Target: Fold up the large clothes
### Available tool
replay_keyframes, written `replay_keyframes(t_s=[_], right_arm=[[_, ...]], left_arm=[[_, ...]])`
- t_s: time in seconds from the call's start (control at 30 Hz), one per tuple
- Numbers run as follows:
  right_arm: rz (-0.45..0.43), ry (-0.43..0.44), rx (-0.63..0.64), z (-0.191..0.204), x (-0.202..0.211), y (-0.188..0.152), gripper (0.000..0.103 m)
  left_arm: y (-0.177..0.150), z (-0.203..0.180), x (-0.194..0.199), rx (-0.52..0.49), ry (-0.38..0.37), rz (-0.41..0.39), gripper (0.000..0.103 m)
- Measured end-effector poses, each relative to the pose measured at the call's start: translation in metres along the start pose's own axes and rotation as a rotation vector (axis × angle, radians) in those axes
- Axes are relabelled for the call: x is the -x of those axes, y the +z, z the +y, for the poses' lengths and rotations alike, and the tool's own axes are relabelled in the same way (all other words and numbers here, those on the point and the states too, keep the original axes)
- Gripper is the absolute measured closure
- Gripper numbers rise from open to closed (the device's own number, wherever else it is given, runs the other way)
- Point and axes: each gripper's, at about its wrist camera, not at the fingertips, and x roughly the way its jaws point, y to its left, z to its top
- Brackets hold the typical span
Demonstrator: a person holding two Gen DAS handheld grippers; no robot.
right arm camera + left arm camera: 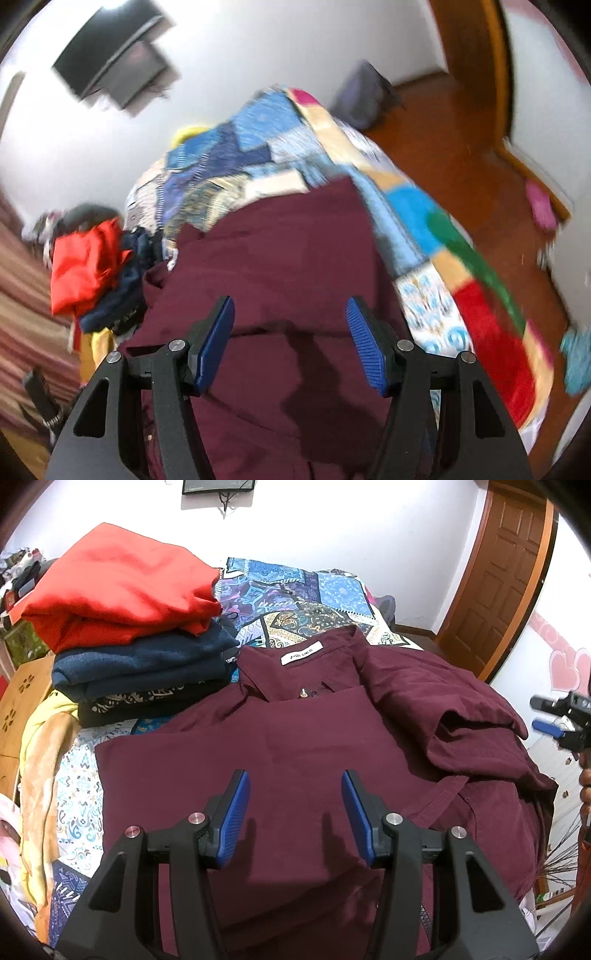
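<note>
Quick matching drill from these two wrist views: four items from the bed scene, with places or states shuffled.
Things:
1. red garment
2. maroon shirt
3. navy garment
4. left gripper

Places or states:
A. spread on the bed, white label at the collar
B. top of the folded stack
C. jaws open over maroon cloth, holding nothing
D. in the stack, directly under the red one

Pairs: 1-B, 2-A, 3-D, 4-C

Left gripper (295,794) jaws apart over maroon shirt (314,746) on patterned bedspread (295,590); folded clothes stack (125,627) left; right gripper (554,716) at right edge.
</note>
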Motion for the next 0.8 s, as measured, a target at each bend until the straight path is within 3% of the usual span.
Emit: replay_keyframes(t_s=[0.1, 0.33, 0.57, 0.6, 0.67, 0.73, 0.8], right_arm=[[0.066, 0.054, -0.089, -0.016, -0.016, -0.004, 0.044], [0.119, 0.124, -0.211, -0.028, -0.042, -0.004, 0.041], [0.078, 0.078, -0.247, -0.025, -0.055, 0.005, 0.043], [0.057, 0.059, -0.219, -0.021, -0.056, 0.006, 0.049], [0.028, 0.010, -0.165, -0.018, -0.057, 0.010, 0.071], [0.022, 0.020, -0.134, -0.017, -0.059, 0.013, 0.088], [0.018, 0.064, -0.123, -0.014, -0.055, 0.017, 0.093]], left_arm=[[0.000, 0.000, -0.001, 0.007, -0.001, 0.005, 0.053], [-0.001, 0.002, -0.001, 0.015, 0.003, 0.009, 0.053], [-0.002, 0.004, -0.003, 0.032, -0.004, 0.014, 0.053], [-0.002, 0.005, -0.003, 0.036, -0.010, 0.015, 0.053], [-0.002, 0.004, -0.002, 0.038, -0.015, 0.015, 0.053], [-0.003, 0.003, -0.002, 0.031, -0.009, 0.012, 0.053], [-0.002, 0.003, -0.001, 0.027, -0.005, 0.011, 0.053]])
